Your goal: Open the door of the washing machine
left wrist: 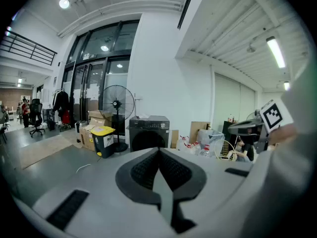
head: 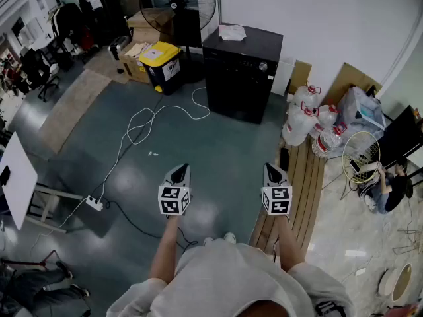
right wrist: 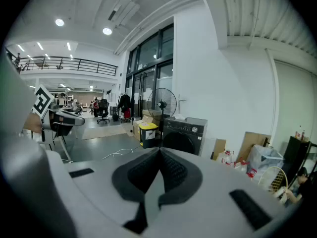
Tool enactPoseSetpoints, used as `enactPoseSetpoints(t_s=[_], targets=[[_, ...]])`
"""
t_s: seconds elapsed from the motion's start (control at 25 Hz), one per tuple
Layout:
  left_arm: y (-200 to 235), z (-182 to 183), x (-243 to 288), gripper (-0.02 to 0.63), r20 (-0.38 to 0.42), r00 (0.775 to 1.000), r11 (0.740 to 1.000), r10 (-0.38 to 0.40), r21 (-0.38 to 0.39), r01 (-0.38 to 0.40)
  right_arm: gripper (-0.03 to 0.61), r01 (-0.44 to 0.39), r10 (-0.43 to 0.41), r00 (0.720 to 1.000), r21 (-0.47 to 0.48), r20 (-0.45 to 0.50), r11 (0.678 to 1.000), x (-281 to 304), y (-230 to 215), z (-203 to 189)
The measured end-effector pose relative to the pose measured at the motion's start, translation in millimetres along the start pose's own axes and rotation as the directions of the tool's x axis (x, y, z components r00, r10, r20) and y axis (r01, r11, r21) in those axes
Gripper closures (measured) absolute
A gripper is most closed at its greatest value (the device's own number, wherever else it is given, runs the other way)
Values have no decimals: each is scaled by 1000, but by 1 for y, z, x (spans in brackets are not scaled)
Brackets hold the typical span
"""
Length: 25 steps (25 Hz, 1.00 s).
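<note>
Now, the washing machine (head: pixel 241 71) is faced from a distance

The left hand-held gripper (head: pixel 180 170) and the right hand-held gripper (head: pixel 272 169) are held side by side above the grey floor (head: pixel 218 144). Each is carried on a stretched forearm, and both are pointed a little downward, toward the machine.

In the left gripper view, the jaws of the left hand-held gripper (left wrist: pixel 159 149) are seen pressed together, with nothing between them. In the right gripper view, the same is seen for the right hand-held gripper (right wrist: pixel 159 150): it is clenched and empty.

The black washing machine is placed against the white wall, well apart from both hand-held grippers. Its round door (right wrist: pixel 179 142) is seen closed. Something white, like a sheet of paper (head: pixel 232 32), is laid on its top.

Just to the left of the machine a standing fan (head: pixel 180 2) and a bin with a yellow lid (head: pixel 162 63) are found. To its right, large water bottles (head: pixel 301 119) are gathered near the wall. A white cable (head: pixel 152 119) is spread in loops on the floor, between the machine and the left hand-held gripper.
</note>
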<state>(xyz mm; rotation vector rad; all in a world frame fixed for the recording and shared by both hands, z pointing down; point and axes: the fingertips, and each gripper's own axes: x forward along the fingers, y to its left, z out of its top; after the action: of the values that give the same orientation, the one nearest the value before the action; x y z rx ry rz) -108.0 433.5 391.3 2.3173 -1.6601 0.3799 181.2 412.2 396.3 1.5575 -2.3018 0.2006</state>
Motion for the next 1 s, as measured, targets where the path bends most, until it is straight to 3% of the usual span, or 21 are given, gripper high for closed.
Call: enactPoseSetpoints(t_s=[0.44,1.0], targets=[[-7,-1,14,606,-9,1000,1000,0,3,0,580,-8,8,1000,15,19,1000,9,-10,-2],[-29,11,69,606,-11,1000,1000,9,13,-9,580,-45,45,999,-4,29,999,40,-48,-4]])
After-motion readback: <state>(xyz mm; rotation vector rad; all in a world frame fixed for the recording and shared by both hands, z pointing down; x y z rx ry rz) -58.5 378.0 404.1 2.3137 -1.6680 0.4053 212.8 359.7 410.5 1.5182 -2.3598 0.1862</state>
